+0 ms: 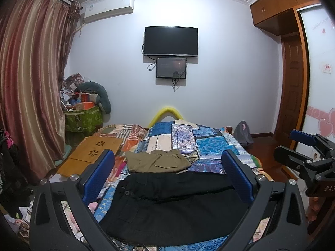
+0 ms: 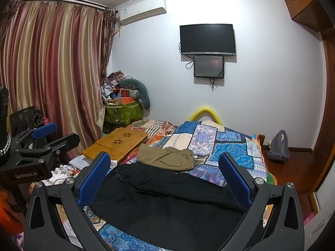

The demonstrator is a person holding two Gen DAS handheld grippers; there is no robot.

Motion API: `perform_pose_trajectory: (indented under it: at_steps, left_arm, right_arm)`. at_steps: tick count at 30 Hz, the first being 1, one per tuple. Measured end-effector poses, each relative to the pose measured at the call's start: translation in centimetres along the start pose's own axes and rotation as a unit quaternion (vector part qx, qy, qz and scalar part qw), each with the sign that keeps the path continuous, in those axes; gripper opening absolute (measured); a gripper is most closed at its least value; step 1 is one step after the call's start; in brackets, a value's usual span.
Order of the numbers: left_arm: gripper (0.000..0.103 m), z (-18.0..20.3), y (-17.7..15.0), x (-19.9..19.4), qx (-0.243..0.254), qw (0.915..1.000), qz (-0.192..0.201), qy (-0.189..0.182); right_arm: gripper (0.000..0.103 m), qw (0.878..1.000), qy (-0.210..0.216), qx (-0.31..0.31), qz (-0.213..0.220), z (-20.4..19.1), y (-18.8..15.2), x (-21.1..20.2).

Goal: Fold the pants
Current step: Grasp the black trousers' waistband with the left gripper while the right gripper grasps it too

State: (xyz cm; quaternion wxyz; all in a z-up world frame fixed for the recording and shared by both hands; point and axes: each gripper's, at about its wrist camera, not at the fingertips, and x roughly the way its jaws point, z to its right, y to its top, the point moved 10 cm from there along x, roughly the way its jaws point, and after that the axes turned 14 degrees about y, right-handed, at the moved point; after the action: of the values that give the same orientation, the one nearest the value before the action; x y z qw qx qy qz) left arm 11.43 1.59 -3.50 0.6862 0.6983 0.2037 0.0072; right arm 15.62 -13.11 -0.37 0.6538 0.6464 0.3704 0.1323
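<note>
Black pants [image 1: 173,205] flat, matte, on patchwork quilt [image 1: 209,144].

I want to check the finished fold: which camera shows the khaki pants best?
The right wrist view: the folded khaki pants lie unobstructed beyond the black pants. The left wrist view shows them too, slightly smaller.

Two side-by-side wrist views, low over the bed [image 1: 211,144], wall-facing.
</note>
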Motion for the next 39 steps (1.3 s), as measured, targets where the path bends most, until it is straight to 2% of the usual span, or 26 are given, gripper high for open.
perform_pose_trajectory:
  at_steps: [4, 9, 14, 17, 22, 26, 32, 35, 39]
  left_arm:
    - [0.103, -0.3, -0.3, 1.5, 0.010, 0.9998, -0.003, 0.014]
    - [0.103, -0.9, -1.4, 5.3, 0.028, 0.9989, -0.023, 0.031]
    - [0.103, -2.0, -3.5, 11.1, 0.033, 0.9963, -0.069, 0.040]
    - [0.103, -2.4, -5.1, 14.4, 0.029, 0.9941, -0.099, 0.032]
    - [0.103, -4.1, -7.7, 21.2, 0.021, 0.9835, -0.171, 0.055]
    - [0.103, -5.3, -9.0, 25.7, 0.018, 0.9784, -0.195, 0.066]
    - [0.103, -6.0, -12.3, 33.0, 0.043, 0.9670, -0.244, 0.057]
    - [0.095, -6.2, -14.4, 36.2, 0.055, 0.9593, -0.271, 0.055]
    - [0.083, -6.3, -17.7, 40.4, 0.064, 0.9416, -0.328, 0.038]
  right_arm:
    - [0.103, 1.000, -0.006, 0.007, -0.009, 1.1, -0.7, 0.8]
    - [0.103, 0.999, -0.014, 0.023, -0.031, 3.3, -2.1, 2.5]
    - [0.103, 0.996, -0.028, 0.047, -0.065, 6.6, -4.2, 4.6]
    - [0.103, 0.994, -0.044, 0.043, -0.086, 8.6, -5.4, 5.8]
    - [0.103, 0.991, -0.056, 0.044, -0.112, 12.0, -6.6, 7.8]
    - [0.103, 0.988, -0.061, 0.047, -0.134, 14.5, -7.4, 9.5]
    - [0.101, 0.980, -0.068, 0.036, -0.183, 18.1, -9.9, 13.0]
    - [0.097, 0.976, -0.063, 0.039, -0.206, 20.0, -11.4, 14.8]
    - [0.089, 0.967, -0.051, 0.054, -0.245, 22.2, -13.9, 17.1]
